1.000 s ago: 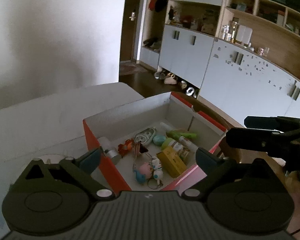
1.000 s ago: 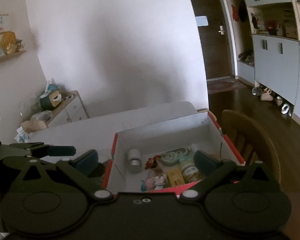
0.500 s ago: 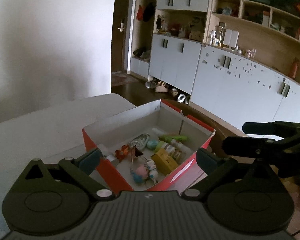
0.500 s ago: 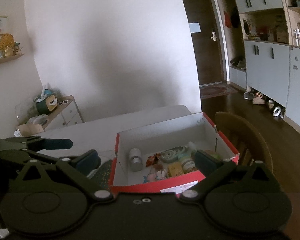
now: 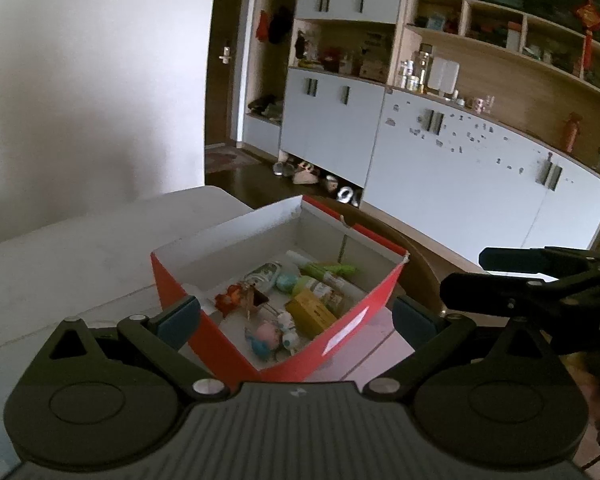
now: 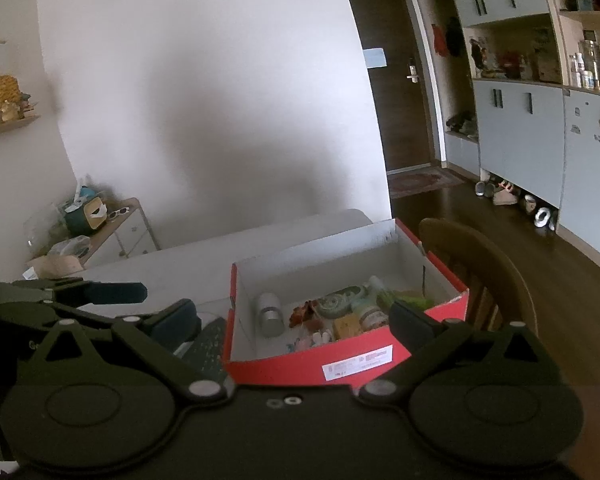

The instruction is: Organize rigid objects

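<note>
Since we've pulled both grippers, left (image 5: 296, 316) & right (image 6: 294, 322), back from the red box (image 6: 300, 364), jaws wide w/ nothing held, sorting looks done.

Past my table (image 5: 60, 256) I see a dark wooden door (image 6: 396, 80) in the white wall. Beside it stands a run of pale blue cabinets (image 5: 332, 120) with open wooden shelves (image 5: 500, 64) above, crowded with jars and small ornaments. Shoes (image 5: 312, 174) lie on the dark floor under the cabinets. A wooden chair (image 6: 488, 264) sits by the table's edge, and a low dresser (image 6: 128, 228) holds clutter.
</note>
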Tool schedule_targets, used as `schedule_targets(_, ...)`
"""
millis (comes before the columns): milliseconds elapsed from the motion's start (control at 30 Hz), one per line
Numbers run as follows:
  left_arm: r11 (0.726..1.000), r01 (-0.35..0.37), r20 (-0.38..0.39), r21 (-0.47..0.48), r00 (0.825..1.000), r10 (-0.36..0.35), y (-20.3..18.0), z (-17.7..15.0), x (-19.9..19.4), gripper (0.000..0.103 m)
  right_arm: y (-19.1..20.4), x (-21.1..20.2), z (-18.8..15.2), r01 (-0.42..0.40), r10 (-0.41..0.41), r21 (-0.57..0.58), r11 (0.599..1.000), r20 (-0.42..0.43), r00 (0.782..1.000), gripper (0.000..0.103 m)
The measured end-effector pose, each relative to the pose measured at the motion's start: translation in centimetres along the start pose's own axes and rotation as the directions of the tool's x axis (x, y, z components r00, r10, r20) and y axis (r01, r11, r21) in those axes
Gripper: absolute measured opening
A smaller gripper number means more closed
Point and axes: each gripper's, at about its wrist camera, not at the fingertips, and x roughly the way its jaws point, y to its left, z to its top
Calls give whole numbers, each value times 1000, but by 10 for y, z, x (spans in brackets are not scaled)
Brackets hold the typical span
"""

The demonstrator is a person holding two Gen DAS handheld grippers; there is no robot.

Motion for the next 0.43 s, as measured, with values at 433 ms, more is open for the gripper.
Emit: schedule_targets(433,1000,4,6,14,1000,-4,3,-6,-7,103,11,-1,-10,36,-35,27,999,-6,999,103)
